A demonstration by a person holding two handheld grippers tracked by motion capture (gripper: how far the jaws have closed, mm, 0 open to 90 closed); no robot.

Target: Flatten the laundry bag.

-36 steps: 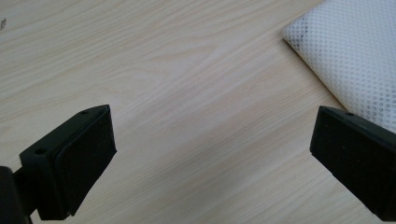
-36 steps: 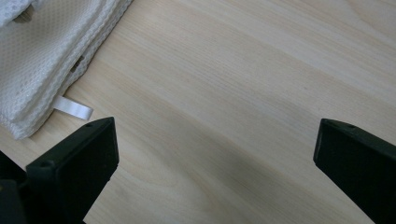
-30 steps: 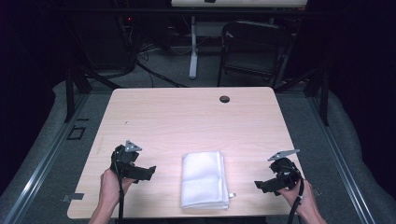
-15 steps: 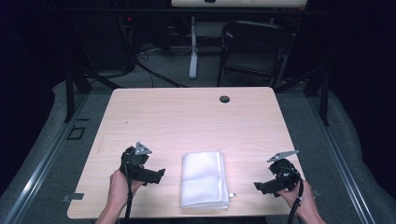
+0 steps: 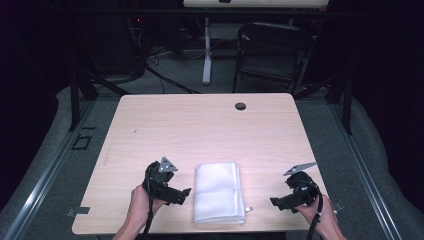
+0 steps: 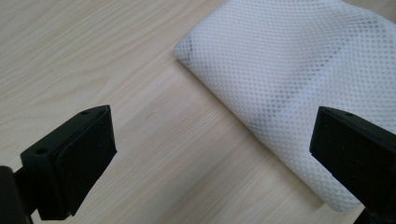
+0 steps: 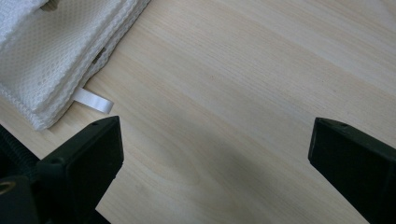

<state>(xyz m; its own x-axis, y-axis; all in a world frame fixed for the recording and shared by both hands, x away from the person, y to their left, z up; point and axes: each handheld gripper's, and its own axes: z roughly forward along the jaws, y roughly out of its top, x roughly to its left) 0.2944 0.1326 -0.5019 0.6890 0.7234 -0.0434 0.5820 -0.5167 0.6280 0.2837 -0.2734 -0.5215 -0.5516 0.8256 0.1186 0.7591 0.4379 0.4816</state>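
A folded white mesh cloth (image 5: 218,191) lies near the front edge of the wooden table (image 5: 210,130). My left gripper (image 5: 186,194) sits just left of it, open, its jaws pointing at the cloth's left edge. In the left gripper view the cloth (image 6: 299,70) lies ahead and to the right, with one jaw over its near corner. My right gripper (image 5: 274,202) rests to the cloth's right, open and apart from it. The right gripper view shows the cloth's stacked edges (image 7: 56,51) and a white ribbon tag (image 7: 93,101) at upper left.
A small black grommet (image 5: 240,106) is set in the table near its far edge. A dark chair (image 5: 270,50) and a white post (image 5: 206,50) stand on the floor beyond the table. Cables trail from both grippers toward the front edge.
My left gripper has moved right, from well left of the cloth up to its left edge. The right gripper has barely moved.
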